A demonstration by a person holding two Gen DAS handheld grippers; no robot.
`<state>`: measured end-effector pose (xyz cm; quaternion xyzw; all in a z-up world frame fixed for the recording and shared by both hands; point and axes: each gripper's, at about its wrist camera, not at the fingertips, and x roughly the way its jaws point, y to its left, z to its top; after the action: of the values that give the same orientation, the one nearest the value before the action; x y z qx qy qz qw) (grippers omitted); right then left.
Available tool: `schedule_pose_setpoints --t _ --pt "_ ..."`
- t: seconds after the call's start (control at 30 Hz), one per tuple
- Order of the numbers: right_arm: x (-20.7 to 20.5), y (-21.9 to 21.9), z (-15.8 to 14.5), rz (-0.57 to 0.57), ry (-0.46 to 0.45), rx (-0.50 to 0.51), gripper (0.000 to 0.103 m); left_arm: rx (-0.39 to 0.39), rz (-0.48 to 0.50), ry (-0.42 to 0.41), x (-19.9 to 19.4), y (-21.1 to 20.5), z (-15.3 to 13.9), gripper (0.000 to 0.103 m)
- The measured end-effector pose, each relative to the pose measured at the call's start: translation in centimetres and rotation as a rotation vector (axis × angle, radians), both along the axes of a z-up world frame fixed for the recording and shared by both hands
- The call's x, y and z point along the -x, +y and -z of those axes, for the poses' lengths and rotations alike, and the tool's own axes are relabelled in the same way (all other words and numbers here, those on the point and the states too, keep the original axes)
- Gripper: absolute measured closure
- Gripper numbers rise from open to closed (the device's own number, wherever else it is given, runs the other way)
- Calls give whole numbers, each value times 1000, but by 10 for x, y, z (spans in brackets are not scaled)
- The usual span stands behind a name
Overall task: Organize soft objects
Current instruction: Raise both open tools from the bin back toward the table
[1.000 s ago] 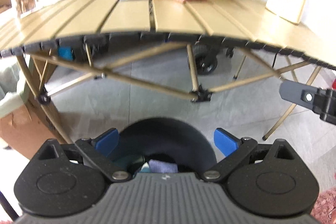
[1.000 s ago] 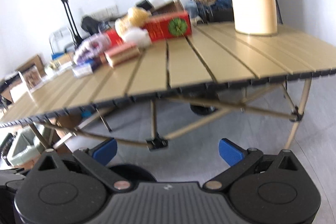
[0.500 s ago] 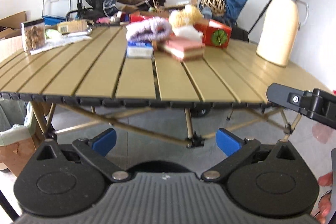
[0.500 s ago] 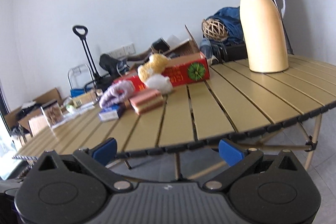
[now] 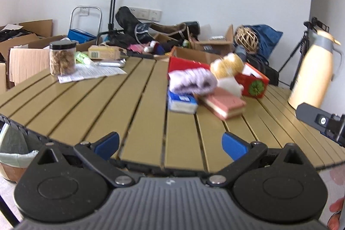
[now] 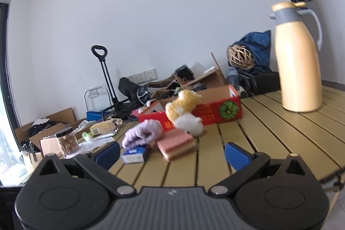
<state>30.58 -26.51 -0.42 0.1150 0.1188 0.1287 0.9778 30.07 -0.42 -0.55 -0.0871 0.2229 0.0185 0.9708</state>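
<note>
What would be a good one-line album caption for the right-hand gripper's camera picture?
Open right gripper faces a slatted table with a purple knit, plush toys, red box and a cream jug.

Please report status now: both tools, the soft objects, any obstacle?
Left tool open, empty. Right tool open, empty. Purple knit and plush toys untouched by red box. Nothing between.

A lilac knitted bundle (image 6: 142, 133) lies crumpled on the desk (image 6: 215, 165), draped over a small blue-and-white box (image 6: 134, 154). Just beside it a yellow plush toy (image 6: 183, 104) leans against the red cardboard box (image 6: 215, 111), with a white plush toy (image 6: 189, 123) below it, touching a pink sponge block (image 6: 175, 143).
</note>
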Motion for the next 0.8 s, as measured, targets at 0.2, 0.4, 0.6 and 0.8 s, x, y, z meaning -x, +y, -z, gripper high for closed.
schedule_pose_setpoints --t 0.2,0.4,0.6,0.8 --pt "-24 24 -9 -33 -21 37 0 -10 -31 -32 -21 16 -16 0" --pt "-50 41 -15 -32 -33 74 0 5 -56 -31 -42 28 -20 0" --pt "-73 52 -18 -18 -38 94 0 18 -76 -20 -61 37 -19 0" --pt "-98 55 -17 29 -21 99 0 14 -90 -13 -80 42 -20 0"
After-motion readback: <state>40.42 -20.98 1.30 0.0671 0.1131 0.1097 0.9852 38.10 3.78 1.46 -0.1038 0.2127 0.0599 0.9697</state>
